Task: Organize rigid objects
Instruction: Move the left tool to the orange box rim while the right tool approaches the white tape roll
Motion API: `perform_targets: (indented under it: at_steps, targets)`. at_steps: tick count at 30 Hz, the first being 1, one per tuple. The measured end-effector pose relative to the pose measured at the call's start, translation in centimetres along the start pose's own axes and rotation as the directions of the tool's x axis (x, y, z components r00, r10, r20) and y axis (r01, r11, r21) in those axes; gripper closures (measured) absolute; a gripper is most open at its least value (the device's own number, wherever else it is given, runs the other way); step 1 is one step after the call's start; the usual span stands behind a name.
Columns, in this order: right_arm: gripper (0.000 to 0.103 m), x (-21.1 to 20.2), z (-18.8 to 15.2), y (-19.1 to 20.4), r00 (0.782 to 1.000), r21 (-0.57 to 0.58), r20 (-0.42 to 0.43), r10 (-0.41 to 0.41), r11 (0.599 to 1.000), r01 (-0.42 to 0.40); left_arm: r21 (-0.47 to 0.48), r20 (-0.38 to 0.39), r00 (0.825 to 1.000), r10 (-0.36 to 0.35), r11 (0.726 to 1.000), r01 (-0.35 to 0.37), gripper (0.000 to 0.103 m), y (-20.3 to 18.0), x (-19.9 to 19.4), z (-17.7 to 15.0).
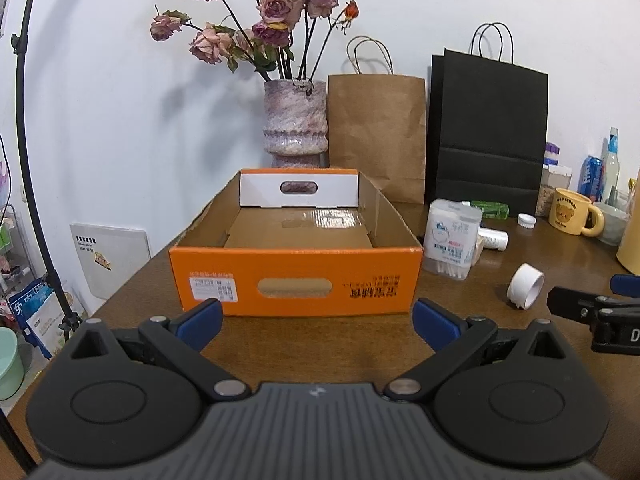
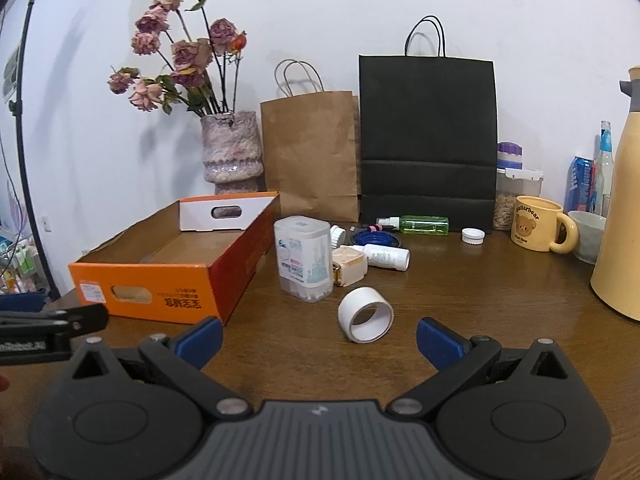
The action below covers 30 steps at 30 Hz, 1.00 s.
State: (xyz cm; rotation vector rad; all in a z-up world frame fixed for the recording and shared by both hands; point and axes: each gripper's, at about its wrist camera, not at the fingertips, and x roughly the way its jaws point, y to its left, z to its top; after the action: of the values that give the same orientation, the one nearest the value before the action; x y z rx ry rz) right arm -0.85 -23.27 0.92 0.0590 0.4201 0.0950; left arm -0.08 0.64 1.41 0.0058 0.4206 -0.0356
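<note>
An orange cardboard box point(image 1: 296, 276) point(image 2: 148, 288) stands open-topped on the brown table, nothing visible inside. My left gripper point(image 1: 318, 326) is open just in front of its near wall, holding nothing. A white tape roll point(image 2: 365, 315) point(image 1: 525, 285) lies on its side on the table. My right gripper point(image 2: 320, 338) is open right in front of that roll, not touching it. Behind the roll stand a clear cotton-swab box point(image 2: 304, 258) point(image 1: 452, 238), a beige case point(image 2: 349, 266), a white tube point(image 2: 386, 257), a green bottle point(image 2: 424, 224) and a white cap point(image 2: 473, 236).
A vase of dried roses point(image 1: 295, 120), a brown paper bag point(image 2: 310, 156) and a black paper bag point(image 2: 428, 140) line the wall. A yellow bear mug point(image 2: 538, 229), jars, cans and a tall cream thermos point(image 2: 620, 216) crowd the right side. A light stand point(image 1: 24, 120) rises at the left.
</note>
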Motion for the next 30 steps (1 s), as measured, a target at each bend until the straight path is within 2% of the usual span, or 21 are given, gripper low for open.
perform_targets:
  at_steps: [5,10,16,20,23,30]
  targets:
    - [0.0,1.3,0.8,-0.3,0.999,-0.012,-0.032,0.013,1.0,-0.013,-0.005,-0.01,1.0,-0.023,1.0,0.023,0.0,0.9,0.5,1.7]
    - [0.0,2.5,1.5,-0.4,0.999,-0.038,-0.054,-0.002,0.999,0.0,0.0,-0.015,1.0,-0.014,1.0,0.014,0.0,1.8,1.5,3.6]
    - [0.0,4.4,3.0,-0.6,0.998,-0.081,-0.06,-0.024,0.997,0.019,-0.013,-0.071,0.997,-0.001,1.0,0.0,0.0,3.0,3.3,5.2]
    - [0.0,6.0,3.4,-1.1,0.997,-0.074,-0.079,-0.026,0.997,0.021,-0.034,-0.108,0.994,-0.014,0.999,0.011,0.0,4.3,4.5,6.0]
    - [0.0,6.9,3.5,-1.2,0.995,-0.073,-0.087,-0.041,0.997,0.035,-0.033,-0.117,0.993,0.006,0.999,-0.01,0.0,5.0,5.2,6.8]
    - [0.0,9.0,3.8,-1.5,0.992,-0.072,-0.112,-0.061,0.996,0.053,-0.091,-0.202,0.979,0.016,0.995,-0.035,0.0,7.6,9.3,9.5]
